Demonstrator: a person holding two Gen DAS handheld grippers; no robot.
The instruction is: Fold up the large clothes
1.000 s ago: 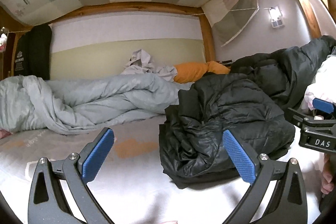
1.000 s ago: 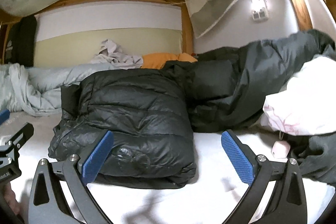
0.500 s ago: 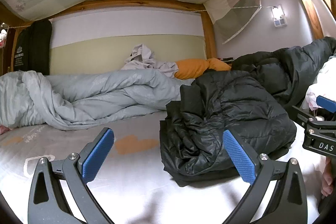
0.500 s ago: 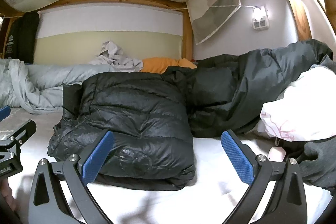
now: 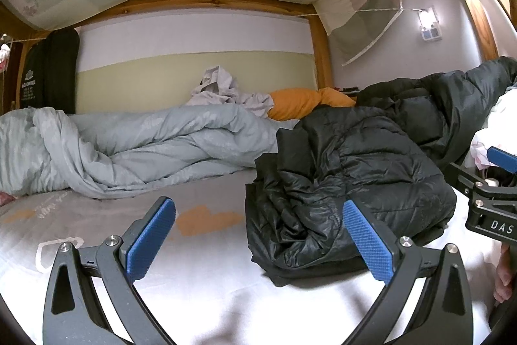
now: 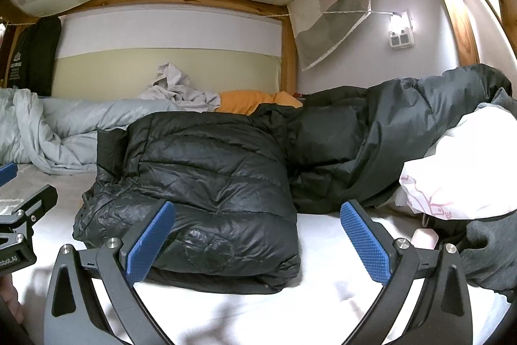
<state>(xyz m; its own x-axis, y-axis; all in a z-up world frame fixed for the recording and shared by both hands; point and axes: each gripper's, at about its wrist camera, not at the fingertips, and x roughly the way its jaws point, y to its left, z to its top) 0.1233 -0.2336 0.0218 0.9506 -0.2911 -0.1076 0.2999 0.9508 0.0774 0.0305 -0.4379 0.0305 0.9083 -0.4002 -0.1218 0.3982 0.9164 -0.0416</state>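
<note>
Black quilted nylon, bunched into a thick bundle: the puffer jacket (image 6: pixel 206 189) lies on the bed (image 6: pixel 323 248) just ahead of the right claw (image 6: pixel 257 243), slightly to its left, and ahead and to the right of the left claw (image 5: pixel 258 243). Both claws are released, jaws spread wide and holding nothing, clear of the fabric. Judging by its compact, layered shape, this jacket looks folded already, though its left edge is rumpled and may want tidying. Behind it, a second dark coat (image 6: pixel 404 131) sprawls unfolded, so that seems to be the work left.

From the left claw's camera the jacket's crumpled side (image 5: pixel 290 215) shows, along with the grey duvet (image 5: pixel 145 147) stretched far to the left and orange shapes printed on the sheet. From the right claw's camera come the smoother front, a white patterned bundle (image 6: pixel 458 164) and a grey garment (image 6: pixel 491 251) at the right, which are largely cut off in the other view
</note>
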